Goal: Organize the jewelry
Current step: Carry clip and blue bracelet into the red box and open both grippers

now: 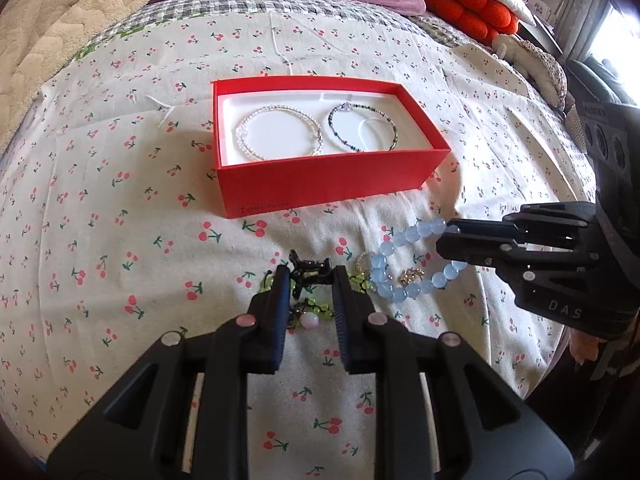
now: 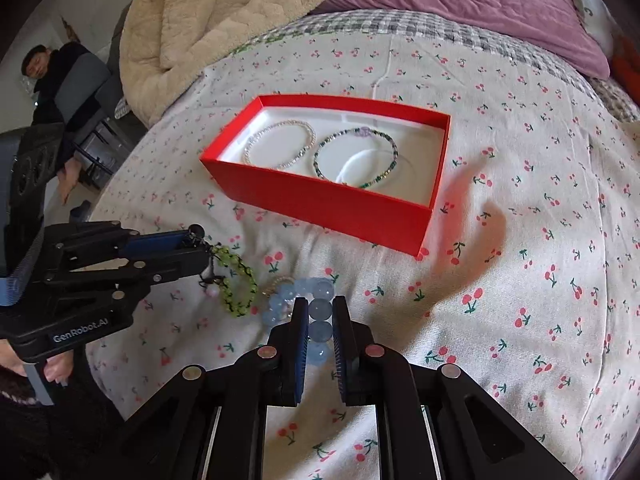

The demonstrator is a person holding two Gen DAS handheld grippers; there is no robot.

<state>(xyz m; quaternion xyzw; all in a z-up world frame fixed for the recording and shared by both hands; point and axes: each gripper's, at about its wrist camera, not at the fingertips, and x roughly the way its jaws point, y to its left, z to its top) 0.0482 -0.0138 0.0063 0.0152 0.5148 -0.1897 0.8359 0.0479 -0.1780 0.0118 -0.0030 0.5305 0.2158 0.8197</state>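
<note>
A red box point(image 1: 320, 178) point(image 2: 328, 204) on the bed holds a pearl bracelet point(image 1: 280, 132) point(image 2: 280, 144), a dark green bead bracelet point(image 1: 362, 126) point(image 2: 356, 156) and a thin white ring point(image 2: 360, 164). My right gripper point(image 2: 320, 314) point(image 1: 448, 246) is shut on a blue bead bracelet point(image 1: 400, 264) point(image 2: 320, 310) lying on the cloth. My left gripper point(image 1: 310, 276) point(image 2: 200, 248) is shut on the black cord of a green bead bracelet point(image 2: 238, 284) point(image 1: 316, 308). A small gold piece point(image 1: 412, 276) lies inside the blue loop.
The cherry-print bedspread point(image 1: 120, 200) covers the bed. A purple quilt point(image 2: 460, 0), a beige blanket point(image 2: 200, 20) and orange cushions point(image 1: 468, 4) lie at the far side. A person point(image 2: 44, 76) sits at the far left.
</note>
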